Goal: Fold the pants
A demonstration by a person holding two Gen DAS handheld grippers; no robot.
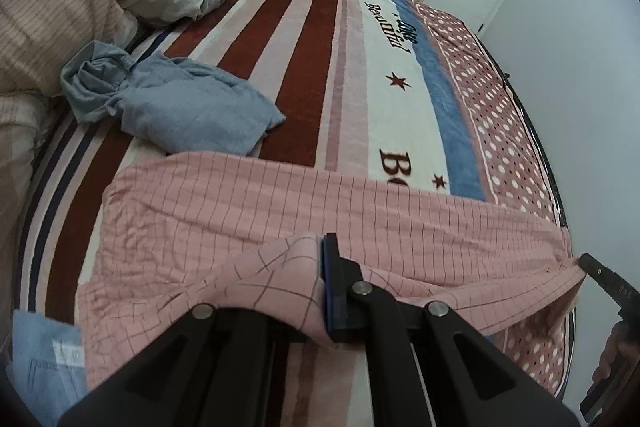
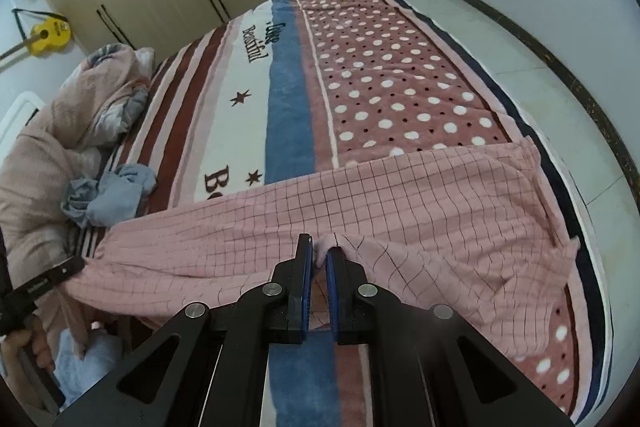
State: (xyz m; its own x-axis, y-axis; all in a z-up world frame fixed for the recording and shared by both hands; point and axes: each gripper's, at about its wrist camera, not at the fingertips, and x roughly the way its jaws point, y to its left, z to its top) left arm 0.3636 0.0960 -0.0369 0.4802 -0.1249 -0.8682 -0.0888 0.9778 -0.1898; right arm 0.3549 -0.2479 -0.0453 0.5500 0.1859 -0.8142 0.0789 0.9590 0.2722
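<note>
Both tongs are clamped on the near edge of the pink grid-checked fleece pants [image 2: 360, 195]: left gripper [image 1: 316, 279] buried in a bunched fold, right gripper [image 2: 319, 259] pinching a ridge; the garment lies crosswise on the striped and polka-dotted plush blanket [image 2: 384, 75]. My call: lift both evenly, keep the hem taut, carry it toward twelve o'clock; stop short of the crumpled blue-grey garment [image 1: 168, 99] at ten o'clock.

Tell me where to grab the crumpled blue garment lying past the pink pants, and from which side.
Grip the blue garment at its flatter, spread-out end, the corner nearest the pink pants. Come from the near side, over the pants. The far end is bunched into a tight knot against the quilt, so a claw would probably catch several layers there.
</note>
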